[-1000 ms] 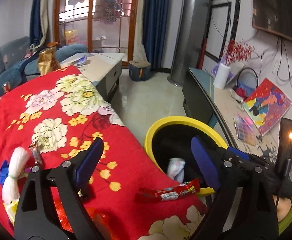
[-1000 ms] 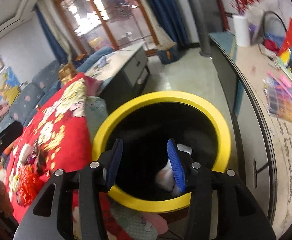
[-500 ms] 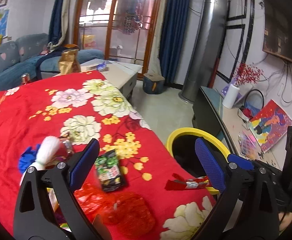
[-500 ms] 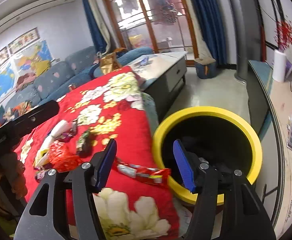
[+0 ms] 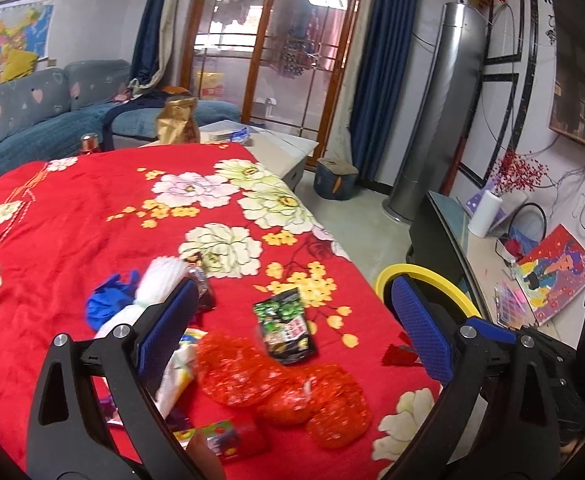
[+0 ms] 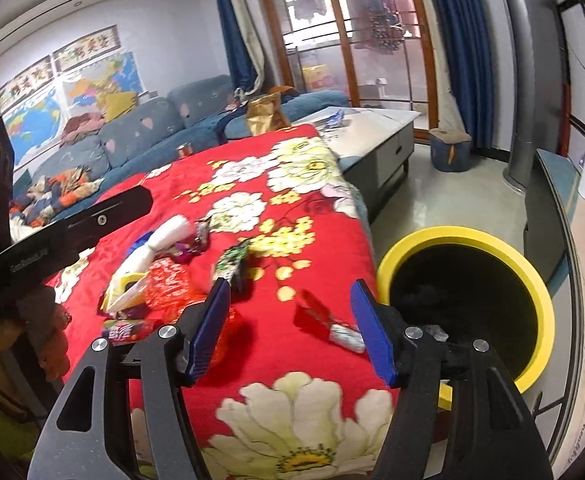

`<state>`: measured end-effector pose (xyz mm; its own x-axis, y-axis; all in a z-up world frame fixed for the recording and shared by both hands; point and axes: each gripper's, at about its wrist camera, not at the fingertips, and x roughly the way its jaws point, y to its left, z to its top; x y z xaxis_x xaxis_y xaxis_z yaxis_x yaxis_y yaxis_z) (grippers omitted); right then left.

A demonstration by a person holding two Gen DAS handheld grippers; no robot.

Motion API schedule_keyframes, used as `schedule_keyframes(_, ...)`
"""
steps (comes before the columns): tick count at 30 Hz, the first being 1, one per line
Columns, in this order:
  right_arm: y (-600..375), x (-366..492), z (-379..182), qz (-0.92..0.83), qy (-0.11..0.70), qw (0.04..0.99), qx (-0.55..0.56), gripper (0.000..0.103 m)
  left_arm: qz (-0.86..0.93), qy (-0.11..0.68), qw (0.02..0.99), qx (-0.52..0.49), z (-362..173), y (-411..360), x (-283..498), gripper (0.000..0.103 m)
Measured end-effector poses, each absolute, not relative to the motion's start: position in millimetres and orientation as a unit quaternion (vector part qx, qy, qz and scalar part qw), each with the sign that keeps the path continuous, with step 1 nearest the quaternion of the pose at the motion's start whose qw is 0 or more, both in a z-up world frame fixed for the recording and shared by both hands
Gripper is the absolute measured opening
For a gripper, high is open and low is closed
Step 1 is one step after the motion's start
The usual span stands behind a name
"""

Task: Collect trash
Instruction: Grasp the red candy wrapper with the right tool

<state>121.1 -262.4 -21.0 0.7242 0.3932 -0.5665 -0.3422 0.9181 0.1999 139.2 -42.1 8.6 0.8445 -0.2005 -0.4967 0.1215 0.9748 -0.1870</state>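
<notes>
Both tongs gaping and empty, left tongs (image 5: 292,332) and just-widened right tongs (image 6: 292,328), above wrapper-strewn red floral cloth (image 5: 92,216) beside yellow-rimmed bin (image 6: 532,264).

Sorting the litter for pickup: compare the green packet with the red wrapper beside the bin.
The green packet is dark, broad and flat; the red wrapper is narrow and long with a silvery end. The packet lies mid-cloth among yellow flowers; the wrapper lies nearer the cloth's edge by the yellow bin. Both rest loose on the red cloth, ungripped.
</notes>
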Motion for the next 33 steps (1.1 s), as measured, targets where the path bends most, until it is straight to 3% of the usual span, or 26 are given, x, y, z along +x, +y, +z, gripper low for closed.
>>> schedule_keyframes(15,-223,111,-30,0.23,0.328,0.916,0.008,0.061,-0.027,0.273,0.955,-0.113,0,22,124,0.089)
schedule_keyframes(33,-242,174,-83,0.155,0.389,0.907,-0.054,0.061,0.0,0.328,0.939,-0.107,-47,61,100,0.089)
